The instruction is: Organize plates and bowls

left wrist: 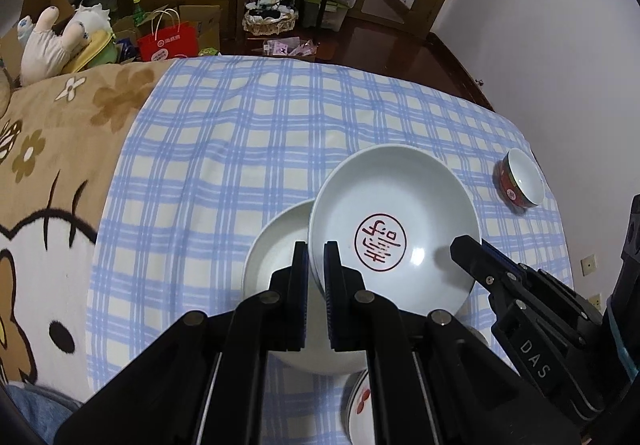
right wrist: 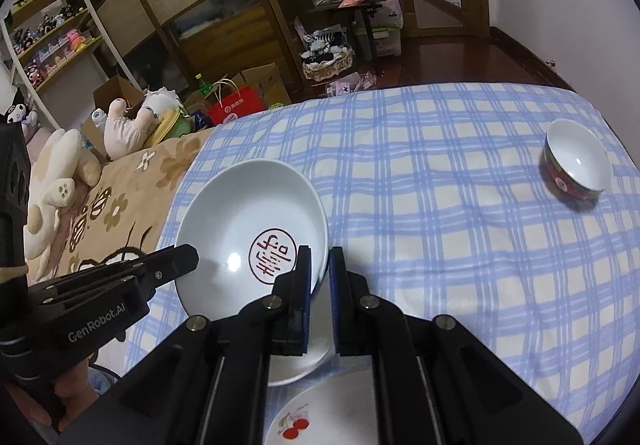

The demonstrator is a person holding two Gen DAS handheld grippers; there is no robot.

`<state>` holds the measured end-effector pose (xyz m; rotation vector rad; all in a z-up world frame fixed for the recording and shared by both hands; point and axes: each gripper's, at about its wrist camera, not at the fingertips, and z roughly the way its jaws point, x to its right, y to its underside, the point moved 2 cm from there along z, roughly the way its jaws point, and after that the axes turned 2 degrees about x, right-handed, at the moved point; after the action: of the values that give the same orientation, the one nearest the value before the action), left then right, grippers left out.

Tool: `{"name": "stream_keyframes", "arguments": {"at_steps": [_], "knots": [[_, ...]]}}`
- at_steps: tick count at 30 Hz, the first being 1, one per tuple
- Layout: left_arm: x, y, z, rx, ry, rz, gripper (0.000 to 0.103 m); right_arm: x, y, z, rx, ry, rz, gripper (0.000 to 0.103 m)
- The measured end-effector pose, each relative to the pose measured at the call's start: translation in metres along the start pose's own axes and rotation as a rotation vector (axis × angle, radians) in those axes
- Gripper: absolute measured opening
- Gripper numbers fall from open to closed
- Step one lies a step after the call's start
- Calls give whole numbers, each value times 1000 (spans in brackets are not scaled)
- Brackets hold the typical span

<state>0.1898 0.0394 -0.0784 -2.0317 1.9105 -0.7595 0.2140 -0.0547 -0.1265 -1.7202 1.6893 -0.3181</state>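
Observation:
A white deep plate with a red round stamp (left wrist: 394, 221) (right wrist: 250, 229) is held tilted above the blue checked cloth. My left gripper (left wrist: 316, 257) is shut on its left rim. My right gripper (right wrist: 320, 261) is shut on its right rim and shows in the left wrist view (left wrist: 466, 245). A second white plate (left wrist: 276, 245) lies on the cloth below it, its edge also in the right wrist view (right wrist: 304, 357). A cherry-printed plate (right wrist: 316, 413) (left wrist: 358, 405) lies nearest me. A small red-sided bowl (left wrist: 520, 179) (right wrist: 576, 159) stands far right.
The blue checked cloth (left wrist: 240, 149) covers a bed, with a brown cartoon blanket (left wrist: 48, 149) to the left. Plush toys (right wrist: 120, 125), boxes and a red bag (left wrist: 168, 41) stand beyond the far edge. The bed edge drops off at the right by the wall.

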Motion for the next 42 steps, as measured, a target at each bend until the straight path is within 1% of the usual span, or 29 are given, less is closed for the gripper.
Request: {"name": "stream_keyframes", "arguments": {"at_steps": [5, 10, 15, 19, 24, 26, 27, 28, 30, 33, 35, 38, 41, 42], "knots": [[-4, 7, 3, -4, 8, -7, 7, 0, 10, 5, -12, 0, 2, 9], [-7, 16, 15, -29, -10, 3, 7, -1, 14, 14, -35, 7, -10, 9], [-11, 22, 29, -60, -11, 8, 7, -1, 18, 23, -48, 19, -38, 9], [-12, 24, 36, -80, -5, 12, 8, 0, 22, 27, -38, 30, -54, 9], [-11, 27, 42, -93, -22, 24, 8, 1, 27, 33, -39, 33, -66, 9], [-11, 28, 46, -118, -25, 21, 8, 2, 30, 35, -41, 36, -77, 9], [-12, 29, 50, -145, -19, 9, 8, 2, 32, 36, -41, 39, -87, 9], [-14, 29, 52, -153, -8, -2, 8, 2, 34, 37, -45, 44, -91, 9], [-17, 30, 54, -147, 3, -13, 8, 4, 37, 39, -43, 45, -85, 9], [-15, 28, 52, -138, 21, 2, 8, 2, 37, 39, -38, 33, -78, 8], [-14, 27, 52, -132, 24, 11, 8, 0, 37, 41, -42, 47, -89, 7], [-15, 28, 52, -124, -6, 28, 8, -5, 40, 45, -62, 53, -108, 7], [-18, 31, 52, -125, 7, 26, 8, -7, 42, 43, -53, 64, -127, 7], [-18, 31, 50, -118, -8, 31, 8, -7, 43, 43, -51, 65, -126, 7]]}}
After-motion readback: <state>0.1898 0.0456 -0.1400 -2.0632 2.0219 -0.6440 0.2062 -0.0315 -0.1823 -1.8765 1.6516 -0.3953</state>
